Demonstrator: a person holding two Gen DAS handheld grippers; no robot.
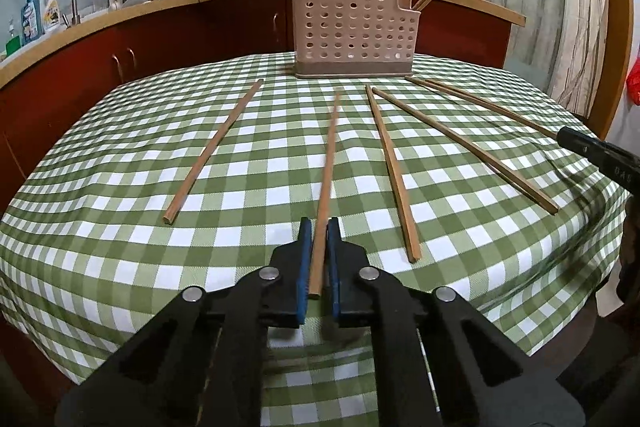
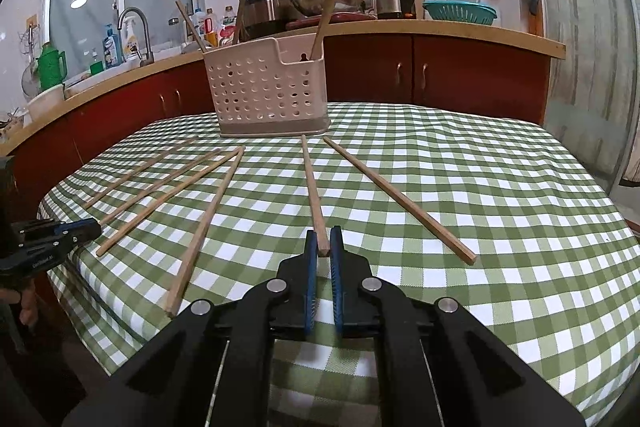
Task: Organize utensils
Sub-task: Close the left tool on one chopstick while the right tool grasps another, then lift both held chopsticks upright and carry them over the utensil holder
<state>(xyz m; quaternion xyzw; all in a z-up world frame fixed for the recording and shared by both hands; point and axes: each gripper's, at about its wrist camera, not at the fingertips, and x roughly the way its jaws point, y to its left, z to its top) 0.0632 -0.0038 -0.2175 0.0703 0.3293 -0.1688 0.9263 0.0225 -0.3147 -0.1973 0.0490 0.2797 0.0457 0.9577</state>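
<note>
Several wooden chopsticks lie on a green checked tablecloth [image 1: 120,187] in front of a pink perforated utensil holder [image 1: 352,31], which shows in the right wrist view too [image 2: 268,87] and has a few chopsticks standing in it. My left gripper [image 1: 319,227] is shut on the near end of one chopstick [image 1: 326,179]. My right gripper [image 2: 324,235] is shut on the near end of another chopstick [image 2: 311,187]. Each gripper shows at the edge of the other's view: the right one [image 1: 600,155], the left one [image 2: 60,231].
A loose chopstick [image 1: 216,147] lies left of the left gripper, and others [image 1: 392,171] to its right. In the right wrist view one chopstick [image 2: 400,199] lies to the right. A red counter [image 1: 160,39] with sink, pots and kettle curves behind the table.
</note>
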